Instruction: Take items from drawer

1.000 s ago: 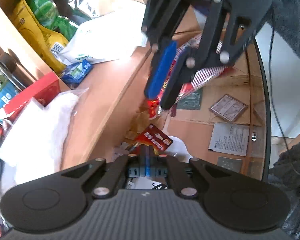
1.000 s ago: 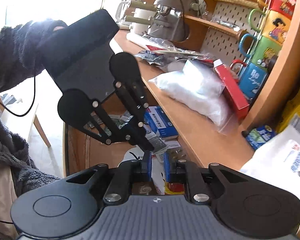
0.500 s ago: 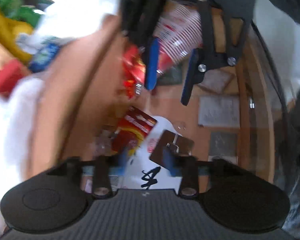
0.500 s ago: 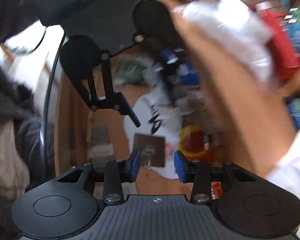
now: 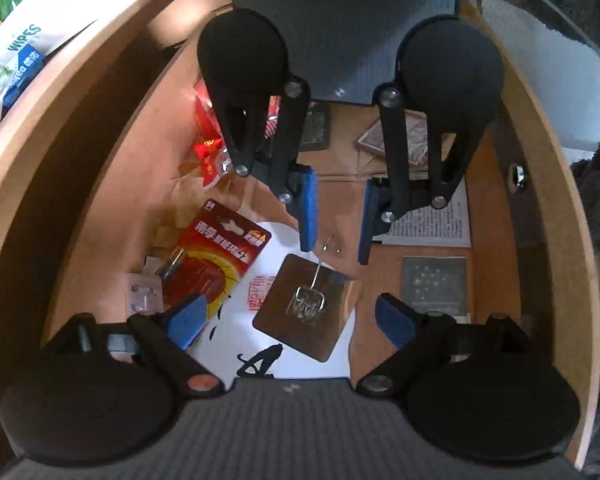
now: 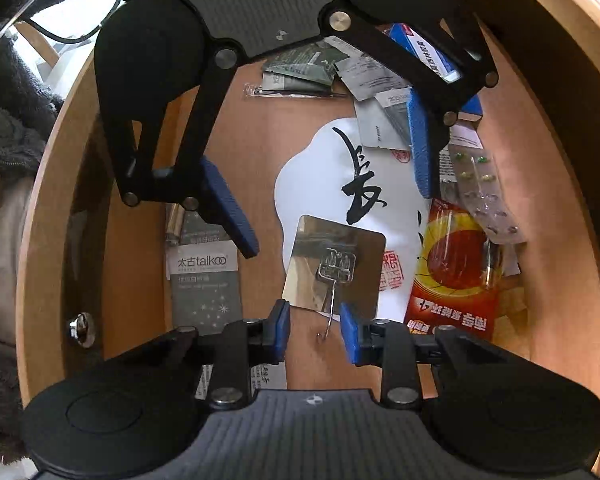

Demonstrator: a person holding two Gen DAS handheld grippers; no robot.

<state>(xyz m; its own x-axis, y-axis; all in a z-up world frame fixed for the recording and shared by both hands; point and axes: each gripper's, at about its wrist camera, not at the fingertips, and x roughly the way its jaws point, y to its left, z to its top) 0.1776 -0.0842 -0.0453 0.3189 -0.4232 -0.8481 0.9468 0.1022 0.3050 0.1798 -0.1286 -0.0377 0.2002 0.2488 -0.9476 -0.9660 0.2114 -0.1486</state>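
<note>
1. The drawer (image 5: pixel 80 128) is open and holds flat, light things: a white sheet (image 6: pixel 324 168) with black brush writing, a red pack (image 5: pixel 216 260), a grey packet (image 6: pixel 204 276), a pill blister (image 6: pixel 484 188), a blue box (image 6: pixel 424 50) and some sachets (image 6: pixel 300 68).
2. The hook (image 6: pixel 334 264), a shiny square plate with a wire hook, lies on the white sheet in the middle of the drawer.
3. The left gripper (image 5: pixel 288 320) hangs over the plate, jaws wide open, holding nothing.
4. The right gripper (image 6: pixel 314 326) has its jaws partly open on both sides of the wire tip, not touching it as far as I can tell, and holds nothing.
5. I judge the plate light, stiff and slippery, and too flat to pinch; the raised wire is the better place to grip, though it is thin and may slip.
</note>
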